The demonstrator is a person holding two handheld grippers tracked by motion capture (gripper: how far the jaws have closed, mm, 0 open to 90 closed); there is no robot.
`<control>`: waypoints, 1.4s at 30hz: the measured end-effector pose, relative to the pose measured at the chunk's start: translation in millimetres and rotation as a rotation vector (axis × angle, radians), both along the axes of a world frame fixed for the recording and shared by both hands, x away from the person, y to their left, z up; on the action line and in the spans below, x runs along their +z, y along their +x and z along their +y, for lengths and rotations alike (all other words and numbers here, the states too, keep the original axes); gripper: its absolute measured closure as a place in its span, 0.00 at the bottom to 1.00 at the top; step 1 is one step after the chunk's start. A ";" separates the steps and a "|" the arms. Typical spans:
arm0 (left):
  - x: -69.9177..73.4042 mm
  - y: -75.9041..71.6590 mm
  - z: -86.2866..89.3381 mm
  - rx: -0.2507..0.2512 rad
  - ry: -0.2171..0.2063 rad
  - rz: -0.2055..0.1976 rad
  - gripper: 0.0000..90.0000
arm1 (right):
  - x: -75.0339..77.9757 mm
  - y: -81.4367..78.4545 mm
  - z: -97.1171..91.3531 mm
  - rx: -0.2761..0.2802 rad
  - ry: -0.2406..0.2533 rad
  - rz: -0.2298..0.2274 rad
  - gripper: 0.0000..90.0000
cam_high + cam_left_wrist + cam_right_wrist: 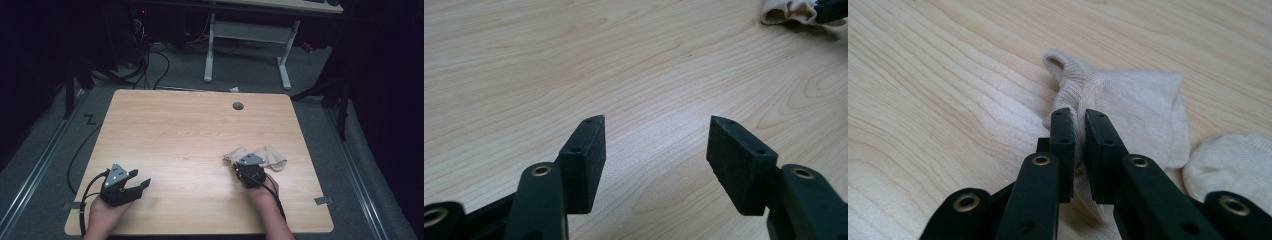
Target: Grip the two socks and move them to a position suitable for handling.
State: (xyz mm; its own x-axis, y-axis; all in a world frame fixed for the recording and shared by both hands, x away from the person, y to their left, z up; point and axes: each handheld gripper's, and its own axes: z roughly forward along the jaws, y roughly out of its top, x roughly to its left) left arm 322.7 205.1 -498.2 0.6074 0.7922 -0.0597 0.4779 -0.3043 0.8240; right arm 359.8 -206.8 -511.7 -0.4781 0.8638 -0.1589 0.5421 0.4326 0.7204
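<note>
Two cream socks lie side by side on the wooden table, right of its middle. My right gripper is shut on the cuff end of the left sock. In the right gripper view the jaws pinch a bunched fold of that sock, and the second sock lies at the lower right. The second sock rests flat beside the right gripper. My left gripper sits low near the front left of the table, open with only bare wood between its pads.
A round grey cable hole sits near the table's far edge. Beyond the table stand a white desk frame and cables on the floor. The left gripper view catches the sock far off at its top right.
</note>
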 end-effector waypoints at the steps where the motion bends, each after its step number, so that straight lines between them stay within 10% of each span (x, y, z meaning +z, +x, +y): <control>1: 0.0 0.0 -0.1 0.000 0.001 0.000 0.46 | 1.3 -1.1 0.0 0.002 0.006 -0.007 0.92; 42: 1.4 -2.7 -8.2 -0.017 0.006 0.002 0.46 | 51.6 -41.3 30.2 0.149 0.171 -0.182 0.93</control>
